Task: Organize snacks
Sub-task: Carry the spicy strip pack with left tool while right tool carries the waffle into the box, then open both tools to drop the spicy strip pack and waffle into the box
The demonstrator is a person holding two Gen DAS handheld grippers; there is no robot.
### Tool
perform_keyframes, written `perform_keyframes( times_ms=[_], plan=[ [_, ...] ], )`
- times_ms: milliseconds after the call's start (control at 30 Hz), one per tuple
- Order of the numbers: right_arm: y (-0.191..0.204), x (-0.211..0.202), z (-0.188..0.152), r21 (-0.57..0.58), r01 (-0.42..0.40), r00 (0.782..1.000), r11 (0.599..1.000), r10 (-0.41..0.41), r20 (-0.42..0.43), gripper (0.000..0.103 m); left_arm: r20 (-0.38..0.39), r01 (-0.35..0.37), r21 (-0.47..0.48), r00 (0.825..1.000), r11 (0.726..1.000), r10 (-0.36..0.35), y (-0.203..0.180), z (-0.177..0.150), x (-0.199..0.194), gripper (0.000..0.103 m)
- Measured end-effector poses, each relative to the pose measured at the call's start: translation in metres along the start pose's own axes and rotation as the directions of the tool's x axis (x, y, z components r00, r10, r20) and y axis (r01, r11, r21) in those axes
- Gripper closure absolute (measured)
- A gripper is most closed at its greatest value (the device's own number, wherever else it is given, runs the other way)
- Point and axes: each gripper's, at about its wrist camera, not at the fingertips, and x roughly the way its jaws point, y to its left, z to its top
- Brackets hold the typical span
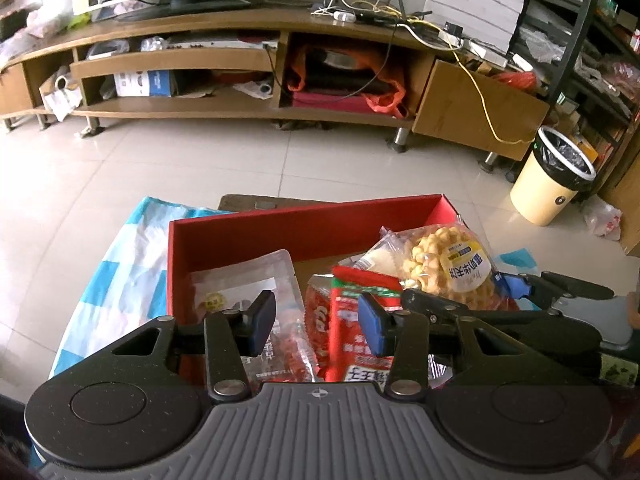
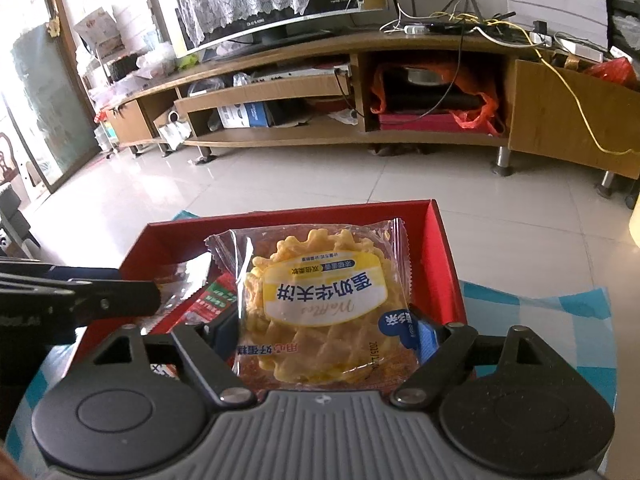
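A red box (image 1: 280,224) sits on a blue-and-white checked cloth (image 1: 120,276). Inside lie a clear packet (image 1: 244,280) and red snack packets (image 1: 352,312). My left gripper (image 1: 316,322) is open and empty above the red packets. My right gripper (image 2: 324,332) is shut on a waffle packet (image 2: 320,300) and holds it over the red box (image 2: 444,264). In the left wrist view the waffle packet (image 1: 444,264) and the right gripper (image 1: 516,286) show at the right. In the right wrist view the left gripper's arm (image 2: 80,296) enters from the left.
A long wooden TV stand (image 1: 248,112) with cluttered shelves runs along the back. A cream bin (image 1: 552,176) with a black liner stands on the tiled floor at the right. A dark shelf rack (image 1: 592,40) is behind it.
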Motion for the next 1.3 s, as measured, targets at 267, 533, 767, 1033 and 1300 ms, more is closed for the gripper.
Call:
perform_keyframes(
  times_ms=[267,533,767,1033,1300],
  plan=[
    [-0.007,-0.007,0.002,0.032,0.019,0.999,0.999,-0.020,0.025,0.016,0.016,-0.034,0.014,0.999,0.999,0.034,-0.005,-0.003,-0.004,0.031],
    [-0.004,-0.023,0.003,0.027,0.022,0.998,0.999,-0.023,0.066,0.013,0.029,-0.066,0.010,0.997,0.998,0.065,-0.009,-0.005,-0.009,0.019],
    [-0.003,-0.020,0.001,0.019,0.021,0.999,1.000,-0.022,0.045,0.013,0.026,-0.061,0.011,0.998,0.998,0.060,-0.011,-0.006,-0.009,0.019],
    [-0.005,-0.018,0.003,0.026,0.021,0.999,0.999,-0.022,0.047,0.013,0.013,-0.065,0.012,0.998,0.998,0.064,-0.010,-0.006,-0.005,0.019],
    [-0.005,-0.022,0.003,0.024,0.024,0.998,0.999,-0.025,0.056,0.013,0.005,-0.079,0.003,0.997,0.997,0.079,-0.007,-0.008,-0.004,0.016]
  ],
)
